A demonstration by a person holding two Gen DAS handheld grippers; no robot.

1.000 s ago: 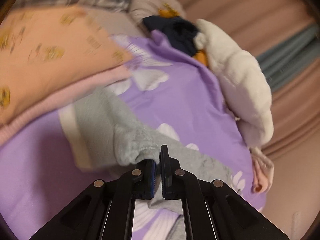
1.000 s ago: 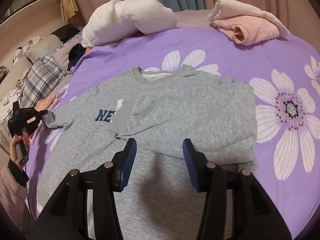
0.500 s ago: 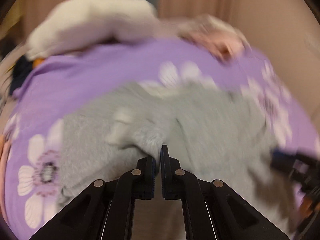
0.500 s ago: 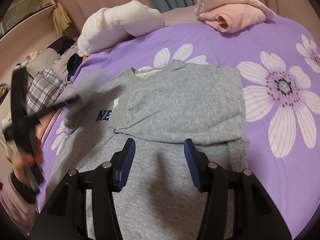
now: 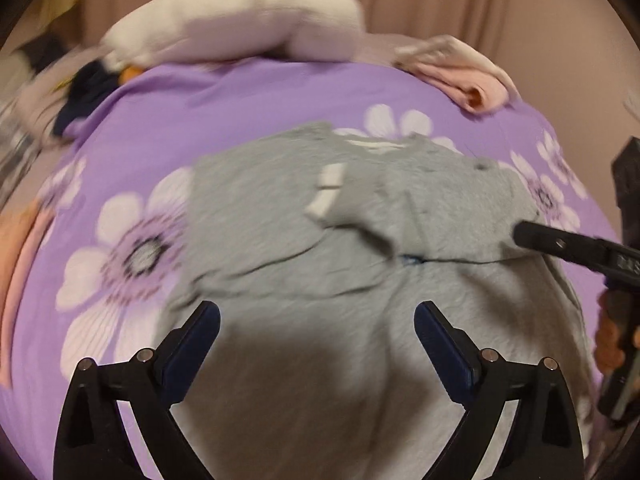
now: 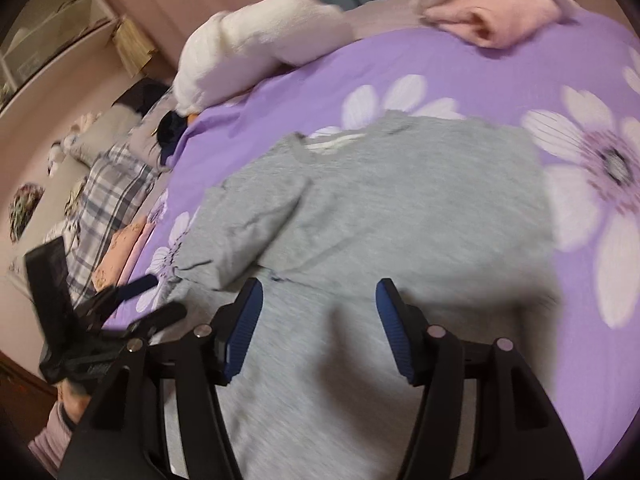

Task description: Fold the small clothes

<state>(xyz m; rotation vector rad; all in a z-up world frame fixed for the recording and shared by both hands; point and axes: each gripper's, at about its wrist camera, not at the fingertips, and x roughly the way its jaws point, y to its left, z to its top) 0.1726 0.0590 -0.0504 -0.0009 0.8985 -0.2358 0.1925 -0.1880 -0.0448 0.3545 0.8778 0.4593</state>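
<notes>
Now the left gripper (image 5: 316, 344) has let go of the sleeve, jaws opening wide and empty; the grey T-shirt (image 6: 400, 208) lies on the purple bedspread (image 6: 460, 68) with both sides folded inward. Right gripper (image 6: 320, 328) jaws are opening too, empty.

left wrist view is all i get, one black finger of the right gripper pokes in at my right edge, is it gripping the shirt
observer: No. The right gripper has its jaws opening with nothing between them; it points at the lower half of the grey shirt.
operator: ok, anything off the left side of the bed
observer: A plaid cloth lies beside the purple sheet.
</notes>
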